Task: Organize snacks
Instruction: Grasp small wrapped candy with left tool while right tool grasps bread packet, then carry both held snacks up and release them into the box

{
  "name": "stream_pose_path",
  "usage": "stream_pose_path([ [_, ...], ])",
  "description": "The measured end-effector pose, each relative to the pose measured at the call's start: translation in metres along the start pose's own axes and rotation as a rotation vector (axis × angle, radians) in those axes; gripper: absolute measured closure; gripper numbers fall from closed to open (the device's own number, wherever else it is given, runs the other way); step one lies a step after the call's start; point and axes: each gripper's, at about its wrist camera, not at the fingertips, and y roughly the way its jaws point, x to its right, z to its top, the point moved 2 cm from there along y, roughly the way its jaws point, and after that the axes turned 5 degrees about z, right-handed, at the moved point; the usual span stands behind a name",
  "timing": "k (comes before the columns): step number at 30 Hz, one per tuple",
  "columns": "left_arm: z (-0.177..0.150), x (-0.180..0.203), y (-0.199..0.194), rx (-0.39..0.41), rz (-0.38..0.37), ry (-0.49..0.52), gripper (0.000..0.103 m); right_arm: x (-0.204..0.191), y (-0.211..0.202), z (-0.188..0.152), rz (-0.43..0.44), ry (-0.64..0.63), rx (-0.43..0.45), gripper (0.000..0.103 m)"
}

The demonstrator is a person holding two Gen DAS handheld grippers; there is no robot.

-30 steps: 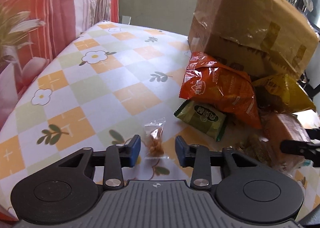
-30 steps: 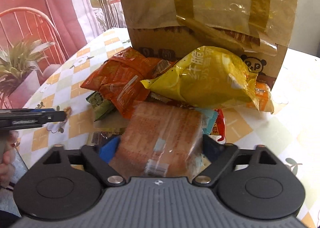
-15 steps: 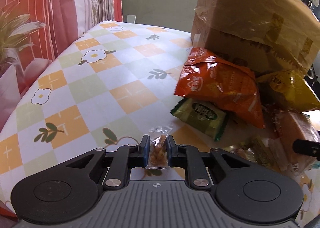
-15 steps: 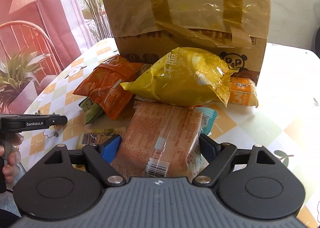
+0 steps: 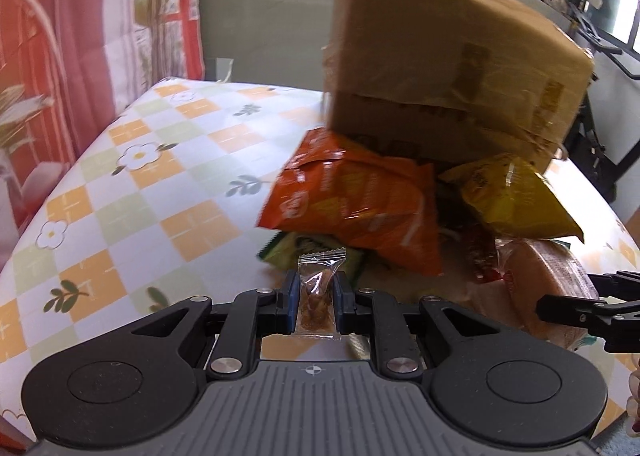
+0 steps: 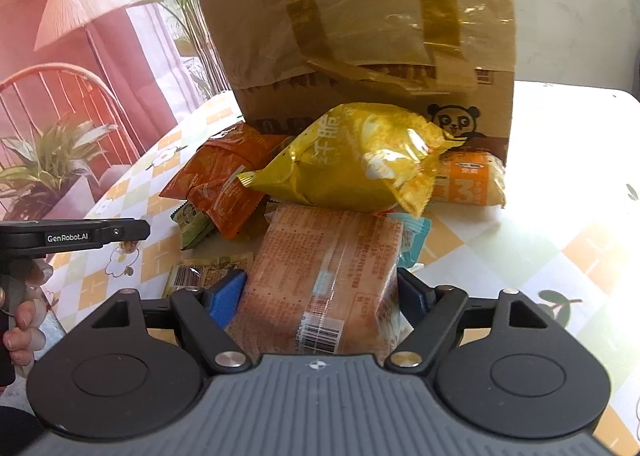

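Clear-wrapped candy (image 5: 316, 296) sits pinched in the left gripper (image 5: 316, 306), jaws pressed on it, lifted in front of the cardboard box (image 5: 448, 68); the pile there remains unsorted.

From the right wrist, the right gripper (image 6: 322, 298) has just been closing its jaws on the orange biscuit pack (image 6: 320, 280) before the box; its underside is hidden.

Left gripper (image 5: 315, 303) angled downward, blue pads pinched tight on a small clear snack packet (image 5: 316, 298). Right gripper (image 6: 322, 298) angled downward too, jaws set wide and just closing in on a wide orange-brown biscuit pack (image 6: 324, 280), blue pads against both its sides. Bare fingers (image 6: 22, 330) of the left hand wrapped round the left gripper's handle, seen at the left edge of the right wrist view.
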Motion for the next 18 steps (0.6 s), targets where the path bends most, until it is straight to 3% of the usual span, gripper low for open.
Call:
stream_pose_path([
  [12,0.007,0.027,-0.003,0.011,-0.026,0.031,0.085,0.036,-0.036,-0.008,-0.043,0.080,0.043,0.025],
  [18,0.009,0.032,-0.006,0.017,-0.039,0.032,0.085,0.060,-0.055,-0.007,0.030,0.208,0.137,0.026],
])
